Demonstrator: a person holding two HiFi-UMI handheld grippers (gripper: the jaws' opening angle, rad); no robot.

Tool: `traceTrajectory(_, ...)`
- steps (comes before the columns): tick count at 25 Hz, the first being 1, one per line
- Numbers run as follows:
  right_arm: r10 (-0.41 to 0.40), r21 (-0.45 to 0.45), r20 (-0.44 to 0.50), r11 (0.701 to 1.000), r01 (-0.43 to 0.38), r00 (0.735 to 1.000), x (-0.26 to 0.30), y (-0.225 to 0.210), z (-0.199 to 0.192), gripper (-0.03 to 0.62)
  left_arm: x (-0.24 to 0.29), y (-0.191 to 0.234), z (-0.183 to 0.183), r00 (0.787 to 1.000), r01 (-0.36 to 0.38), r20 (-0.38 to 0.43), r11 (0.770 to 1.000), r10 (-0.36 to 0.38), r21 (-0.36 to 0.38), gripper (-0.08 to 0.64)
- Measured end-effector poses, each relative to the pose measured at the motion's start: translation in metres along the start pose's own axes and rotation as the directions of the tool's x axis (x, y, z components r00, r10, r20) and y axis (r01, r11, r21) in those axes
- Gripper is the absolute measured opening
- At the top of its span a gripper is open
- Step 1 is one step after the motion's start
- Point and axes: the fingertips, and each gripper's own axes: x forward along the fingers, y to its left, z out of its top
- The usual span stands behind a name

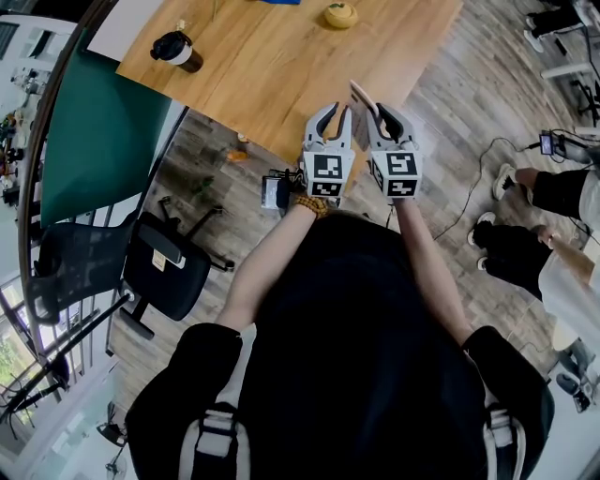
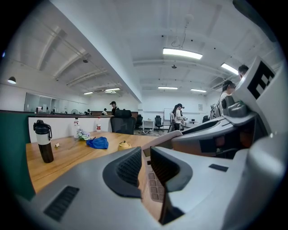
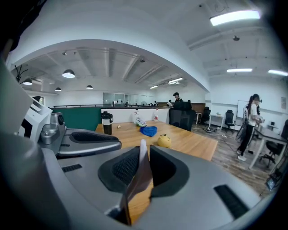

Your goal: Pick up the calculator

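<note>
The calculator (image 1: 361, 101) is a thin flat slab standing on edge over the near rim of the wooden table (image 1: 281, 56). My right gripper (image 1: 380, 117) is shut on it; in the right gripper view it runs edge-on between the pads (image 3: 140, 179). My left gripper (image 1: 335, 112) sits close beside, to the left, its jaws almost together with nothing clamped. Through their narrow slit (image 2: 146, 166) the calculator's keys (image 2: 155, 186) show just beyond, its body reaching behind the right-hand jaw.
On the table stand a black bottle (image 1: 176, 49), a yellow pumpkin-shaped thing (image 1: 340, 14) and a blue cloth (image 2: 97, 143). A black office chair (image 1: 159, 267) and a green partition (image 1: 94, 141) are at the left. A seated person (image 1: 553, 216) and cables are on the right.
</note>
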Motion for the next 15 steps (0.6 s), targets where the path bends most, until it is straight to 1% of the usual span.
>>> traceTrajectory(10,0.007,0.010,-0.017,1.000,-0.007,1.000,0.004,0.000,-0.008,0.077,0.000,0.003,-0.006,1.000,-0.009,-0.017,1.000,0.009,-0.004,0.079)
traceTrajectory(15,0.017,0.033,-0.033,0.999,-0.016,0.999,0.003,0.000,-0.015,0.077,0.000,0.001,-0.010,1.000,-0.004,-0.027,1.000,0.004,-0.011,0.079)
